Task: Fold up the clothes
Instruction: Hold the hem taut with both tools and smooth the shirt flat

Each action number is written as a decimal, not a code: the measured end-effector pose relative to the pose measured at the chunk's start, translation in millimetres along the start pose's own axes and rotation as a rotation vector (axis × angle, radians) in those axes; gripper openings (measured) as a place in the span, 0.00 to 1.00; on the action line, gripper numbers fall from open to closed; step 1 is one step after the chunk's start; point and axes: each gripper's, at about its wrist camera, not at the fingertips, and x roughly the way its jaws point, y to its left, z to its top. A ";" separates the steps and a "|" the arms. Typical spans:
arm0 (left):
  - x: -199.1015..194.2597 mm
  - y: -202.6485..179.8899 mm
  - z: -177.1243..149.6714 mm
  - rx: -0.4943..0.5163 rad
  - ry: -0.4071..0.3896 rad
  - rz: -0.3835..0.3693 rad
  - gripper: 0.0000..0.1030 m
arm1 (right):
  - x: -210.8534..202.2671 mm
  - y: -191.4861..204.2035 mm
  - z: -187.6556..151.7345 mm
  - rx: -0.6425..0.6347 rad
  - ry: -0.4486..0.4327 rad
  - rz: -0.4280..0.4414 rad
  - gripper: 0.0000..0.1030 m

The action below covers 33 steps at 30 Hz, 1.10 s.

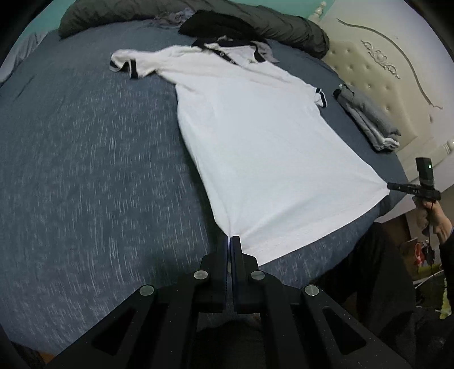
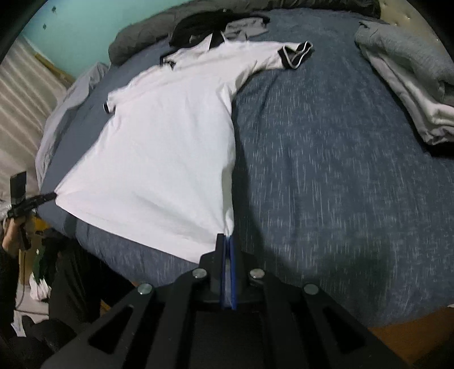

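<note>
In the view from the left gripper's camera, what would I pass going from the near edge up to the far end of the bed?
Left gripper clamping the hem corner → white polo shirt spread over the blue bed sheet → its dark collar → black garment → dark green duvet along the far edge.

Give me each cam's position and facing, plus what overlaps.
Left wrist: on the left claw, shut on the white shirt hem corner, facing up the bed; the right claw and hand show at right.
Right wrist: on the right claw, shut on the other corner; the left claw shows at left.
Shared: shirt, bed, folded grey clothes.
</note>
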 end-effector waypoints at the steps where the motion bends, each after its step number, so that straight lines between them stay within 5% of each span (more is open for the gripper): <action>1: 3.1 0.9 -4.4 -0.008 0.008 -0.001 0.02 | 3.0 0.4 -2.9 -0.001 0.013 -0.006 0.02; 9: 28.1 5.2 -31.1 -0.047 0.059 0.016 0.01 | 30.8 -17.5 -26.7 0.048 0.108 -0.140 0.00; 18: 36.2 2.3 -30.3 -0.051 0.054 -0.007 0.02 | 12.0 -24.3 -16.0 0.155 -0.038 0.004 0.02; 22: 35.6 3.9 -28.2 -0.054 0.054 -0.010 0.02 | 25.9 -8.0 -8.0 0.140 -0.031 0.050 0.41; 25: 34.8 5.3 -27.2 -0.056 0.051 -0.004 0.02 | 45.6 -2.1 -7.6 0.140 0.014 0.062 0.41; 28: 33.1 6.2 -27.2 -0.054 0.047 0.005 0.02 | 62.0 1.2 -4.9 0.135 0.048 0.062 0.37; 30: 31.1 6.0 -27.3 -0.051 0.042 0.010 0.02 | 68.6 3.6 -3.9 0.126 0.057 0.061 0.10; 33: 26.8 0.7 -26.0 -0.043 0.031 0.000 0.02 | 58.4 7.0 -4.5 0.098 0.024 0.068 0.02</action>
